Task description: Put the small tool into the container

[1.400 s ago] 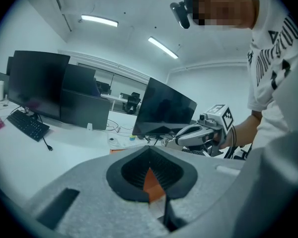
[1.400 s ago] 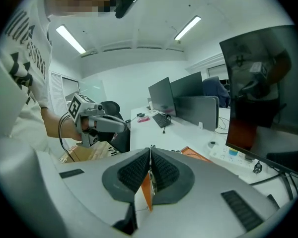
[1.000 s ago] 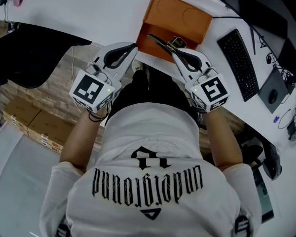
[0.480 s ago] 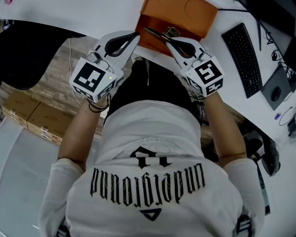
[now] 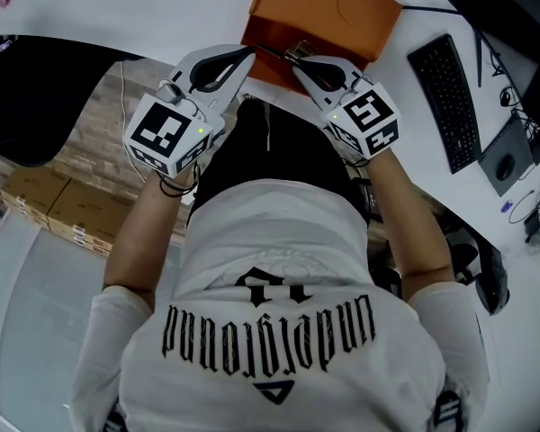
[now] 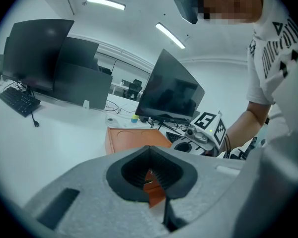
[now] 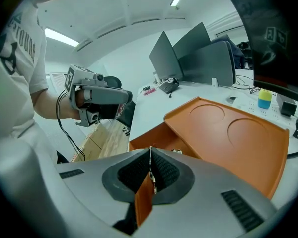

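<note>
In the head view, a person in a white T-shirt stood at the near edge of a white desk with both tongs held out over that edge. The orange container sat on the desk just inside the near edge, its flat top marked by two round recesses and its lower front compartment open towards the person. The right gripper pointed left across this compartment, clamped on the small tool, a thin dark strip sticking out past its tips above the compartment. The left gripper came in from the other side, its tips near the free end of the tool; whether they touched it could not be told from here. A black keyboard lay further along the desk on the right side. In the left gripper view, the jaws met at their tips with nothing clamped between them, and the orange container showed through the padded hollow behind them, with dark monitors standing beyond it. In the right gripper view, the jaws were pressed together on the tool, seen edge-on as a thin metal line between the pads, with the open compartment directly ahead and cardboard boxes on the floor beyond the desk edge.
</note>
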Motion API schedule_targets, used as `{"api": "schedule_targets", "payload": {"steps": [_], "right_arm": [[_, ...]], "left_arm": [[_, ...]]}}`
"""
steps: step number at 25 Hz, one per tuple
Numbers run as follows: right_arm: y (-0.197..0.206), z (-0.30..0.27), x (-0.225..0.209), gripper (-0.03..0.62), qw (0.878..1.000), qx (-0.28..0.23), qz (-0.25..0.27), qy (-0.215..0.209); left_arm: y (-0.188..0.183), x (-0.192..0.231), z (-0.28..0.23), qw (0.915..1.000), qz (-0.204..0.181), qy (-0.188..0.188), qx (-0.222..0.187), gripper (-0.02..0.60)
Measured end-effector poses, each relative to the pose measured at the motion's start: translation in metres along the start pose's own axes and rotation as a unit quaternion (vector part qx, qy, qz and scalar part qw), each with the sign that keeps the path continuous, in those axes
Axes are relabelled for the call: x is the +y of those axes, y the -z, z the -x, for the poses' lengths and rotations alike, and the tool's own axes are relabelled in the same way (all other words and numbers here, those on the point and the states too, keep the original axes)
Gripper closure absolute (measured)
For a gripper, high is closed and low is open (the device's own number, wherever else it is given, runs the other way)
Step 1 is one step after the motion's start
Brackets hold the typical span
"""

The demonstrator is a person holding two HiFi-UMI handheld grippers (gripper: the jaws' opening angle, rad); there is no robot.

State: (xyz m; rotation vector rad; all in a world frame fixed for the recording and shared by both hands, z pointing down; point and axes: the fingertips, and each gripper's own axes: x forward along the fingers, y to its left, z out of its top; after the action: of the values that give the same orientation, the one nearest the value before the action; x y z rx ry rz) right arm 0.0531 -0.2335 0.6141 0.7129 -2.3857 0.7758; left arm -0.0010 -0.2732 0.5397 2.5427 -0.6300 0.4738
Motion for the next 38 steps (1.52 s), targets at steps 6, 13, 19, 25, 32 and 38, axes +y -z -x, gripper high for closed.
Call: {"api": "schedule_targets", "payload": {"steps": [6,13,19,25,32,38], "right_arm": [[0.006,-0.005,-0.007,0.574,1.000,0.010,-0.001,-0.006],[0.012,-0.013,-0.011,0.574,0.999,0.035,-0.002,-0.014],[0.016,-0.017,-0.015,0.574,0.998,0.053,0.002,-0.014],[0.018,-0.018,-0.026,0.572,0.998,0.061,0.002,0.004],[0.017,-0.021,-0.031,0.572,0.998,0.062,0.007,0.022],[0.013,-0.019,-0.033,0.571,0.998,0.054,0.009,0.029]], "left_arm": [[0.004,0.004,-0.009,1.0000,0.007,-0.002,0.002,0.568],[0.006,0.005,-0.012,0.9999,0.014,0.001,0.004,0.568],[0.009,0.006,-0.013,0.9996,0.028,-0.001,0.001,0.568],[0.009,0.006,-0.018,0.9996,0.028,-0.004,0.004,0.568],[0.010,0.007,-0.018,0.9994,0.034,-0.009,0.002,0.568],[0.009,0.004,-0.019,0.9994,0.034,-0.008,0.001,0.568]]}}
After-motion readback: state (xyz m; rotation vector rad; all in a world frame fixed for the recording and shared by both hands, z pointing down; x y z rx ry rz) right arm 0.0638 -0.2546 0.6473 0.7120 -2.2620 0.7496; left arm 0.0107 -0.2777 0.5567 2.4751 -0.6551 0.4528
